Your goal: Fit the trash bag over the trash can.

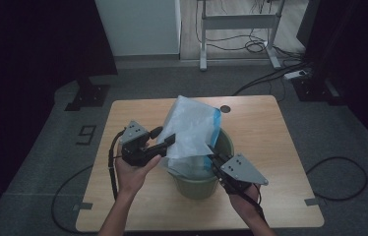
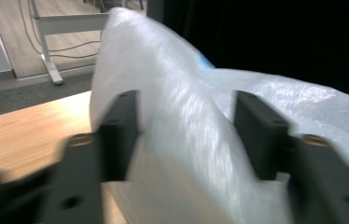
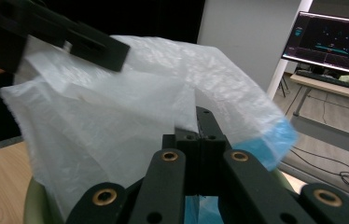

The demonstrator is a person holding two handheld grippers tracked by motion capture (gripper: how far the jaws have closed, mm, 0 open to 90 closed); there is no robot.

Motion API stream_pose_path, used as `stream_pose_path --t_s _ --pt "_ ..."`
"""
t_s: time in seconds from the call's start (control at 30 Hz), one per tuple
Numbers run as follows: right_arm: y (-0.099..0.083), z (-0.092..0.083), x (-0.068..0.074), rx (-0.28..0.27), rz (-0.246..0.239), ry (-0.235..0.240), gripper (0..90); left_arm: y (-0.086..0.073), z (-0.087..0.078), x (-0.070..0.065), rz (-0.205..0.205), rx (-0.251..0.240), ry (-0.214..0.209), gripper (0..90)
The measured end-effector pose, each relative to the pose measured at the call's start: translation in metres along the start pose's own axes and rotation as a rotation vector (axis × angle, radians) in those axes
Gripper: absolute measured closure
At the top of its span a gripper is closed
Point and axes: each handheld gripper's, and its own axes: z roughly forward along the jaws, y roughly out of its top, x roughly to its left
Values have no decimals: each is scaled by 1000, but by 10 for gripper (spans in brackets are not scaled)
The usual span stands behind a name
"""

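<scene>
Clearly the work in hand is lining the green bin (image 1: 199, 183) with the white plastic bag (image 1: 190, 129), which stands puffed up above the bin's mouth near the middle of the wooden table (image 1: 270, 147), its blue-edged rim (image 1: 216, 123) on the far right side. The right gripper (image 1: 215, 162) sits at the bin's near right rim with its jaws pressed together on a fold of the bag, as the right gripper view shows the film bunched at the closed tips; that grip seems meant to anchor one side of the bag at the rim. The left gripper (image 1: 167, 142) reaches in from the left at the bag's side, and the left gripper view shows its jaws spread with a ridge of film running up between them; that picture is blurred, and the pads appear not to press on it. Judging by this, the left side is being gathered so the bag's mouth can be pulled open and drawn over the rim, a step not yet done
</scene>
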Motion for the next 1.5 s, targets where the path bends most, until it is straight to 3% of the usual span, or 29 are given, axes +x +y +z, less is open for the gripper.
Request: stream_pose_path --t_s 0.03,0.1,0.2,0.23,0.27,0.3,0.33,0.37,0.47,0.5,0.63,0.83,1.03,1.3,1.5 --pt "0 0 2 -2 -5 8 884 -3 1 2 6 6 -24 694" --pt "0 1 4 -3 -9 16 880 -3 1 3 7 2 -28 791" --pt "0 1 6 -7 -8 28 863 -6 -4 6 8 -37 -34 847" --pt "-1 0 7 -17 -8 44 811 -7 -8 7 2 -61 -38 875" --pt "-1 0 7 -17 -8 44 811 -8 -11 9 -7 -80 -42 875" --pt "-1 -3 8 -33 3 63 667 -12 -21 16 -43 -136 -71 887" --pt "-1 -3 8 -33 3 63 667 -12 -21 16 -43 -136 -71 889" --pt "-2 -9 10 -39 46 112 543 -17 -30 22 -70 -169 -86 890" --pt "-3 -18 12 -55 64 138 481 -22 -37 27 -81 -189 -91 890" --pt "-4 -25 11 -61 78 148 453 -28 -44 33 -106 -213 -119 890" --pt "-7 -31 6 -55 87 121 436 -36 -50 41 -146 -235 -166 890" --pt "-13 -15 -12 17 148 78 427 -45 -54 49 -163 -259 -220 889" --pt "-16 -3 -9 53 170 108 421 -52 -57 55 -178 -264 -207 884" --pt "-21 -6 12 62 168 193 378 -63 -59 64 -214 -254 -169 871" --pt "-21 -4 30 71 137 270 361 -68 -54 68 -239 -242 -160 868"
